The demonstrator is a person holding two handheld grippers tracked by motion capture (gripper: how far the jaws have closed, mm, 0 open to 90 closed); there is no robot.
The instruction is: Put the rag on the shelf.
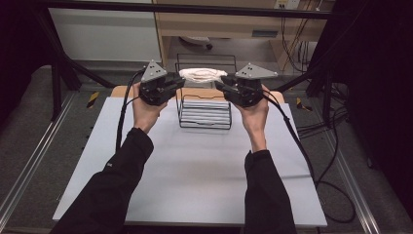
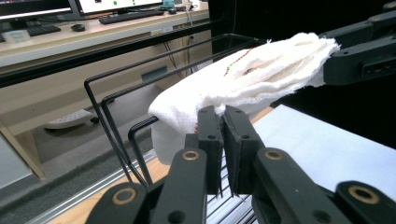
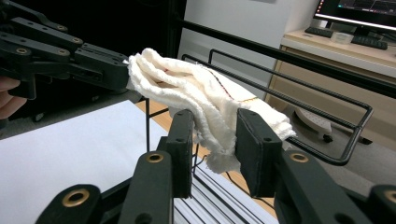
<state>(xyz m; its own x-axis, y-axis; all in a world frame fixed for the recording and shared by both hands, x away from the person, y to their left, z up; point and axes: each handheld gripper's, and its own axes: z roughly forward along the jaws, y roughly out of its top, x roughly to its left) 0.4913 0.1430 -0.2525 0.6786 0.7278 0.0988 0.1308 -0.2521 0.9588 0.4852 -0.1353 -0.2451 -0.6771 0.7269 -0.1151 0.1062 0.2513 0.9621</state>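
A bunched white cloth [image 1: 202, 74] hangs stretched between my two grippers, just above the top rails of a black wire rack [image 1: 204, 117] at the table's far middle. My left gripper [image 1: 181, 80] pinches the cloth's left end; in the left gripper view its jaws [image 2: 219, 116] are nearly closed on the cloth's edge [image 2: 243, 79]. My right gripper [image 1: 219, 84] has the other end; in the right gripper view its jaws [image 3: 215, 126] stand wider, with a thick wad of cloth [image 3: 187, 84] pressed between the pads. The rack's rails [image 3: 289, 74] run under and behind the cloth.
The rack stands at the far edge of a pale grey table sheet [image 1: 195, 170]. Black cables [image 1: 331, 161] trail off the right side. A black frame bar [image 1: 195, 9] crosses overhead. Beyond it are a wooden shelf unit [image 1: 219, 29] and a desk with keyboards [image 2: 126, 16].
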